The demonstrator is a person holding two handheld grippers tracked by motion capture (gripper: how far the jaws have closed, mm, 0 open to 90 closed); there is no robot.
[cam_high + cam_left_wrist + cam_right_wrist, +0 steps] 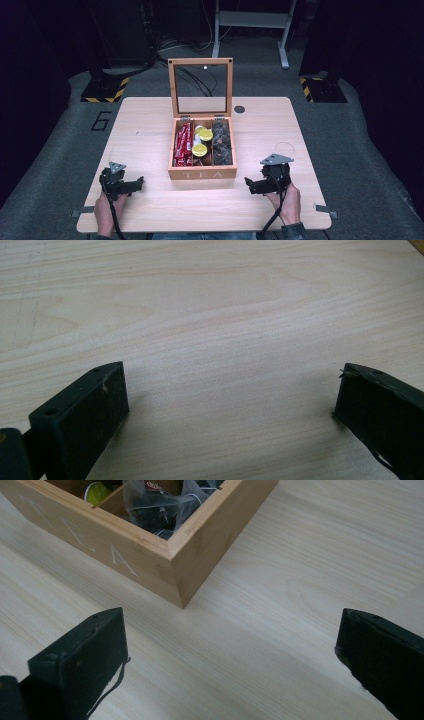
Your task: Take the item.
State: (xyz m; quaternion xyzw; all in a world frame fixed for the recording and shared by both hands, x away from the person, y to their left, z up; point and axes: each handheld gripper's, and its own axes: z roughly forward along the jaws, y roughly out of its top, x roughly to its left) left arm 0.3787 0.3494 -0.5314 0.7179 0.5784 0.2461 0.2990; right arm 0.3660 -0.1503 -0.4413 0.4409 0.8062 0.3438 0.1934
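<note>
Jaws stand wide apart on both tools, with bare wood between them and nothing gripped. At the table's near edge the left gripper (131, 187) sits low over the pale table (150, 210), held by the left hand (104, 212); the right gripper (252, 185) sits opposite it in the right hand (287, 200). Each is matte black with blocky, flat-faced jaws and a grey three-cornered plate on top. The tabletop is light wood with long, soft grain lines and rounded corners.

Between the grippers and a little farther on stands the tea box (202, 174), honey-coloured wood lettered TEA in white, well apart from both. Its three compartments hold red sachets (183, 145), yellow round packets (199, 150) and dark translucent bags (222, 142). Its glass-paned lid (200, 87) stands upright behind.

Beyond lie grey carpet, hazard-striped black bases (105, 90) and a white metal frame (252, 22) in a dark room.
</note>
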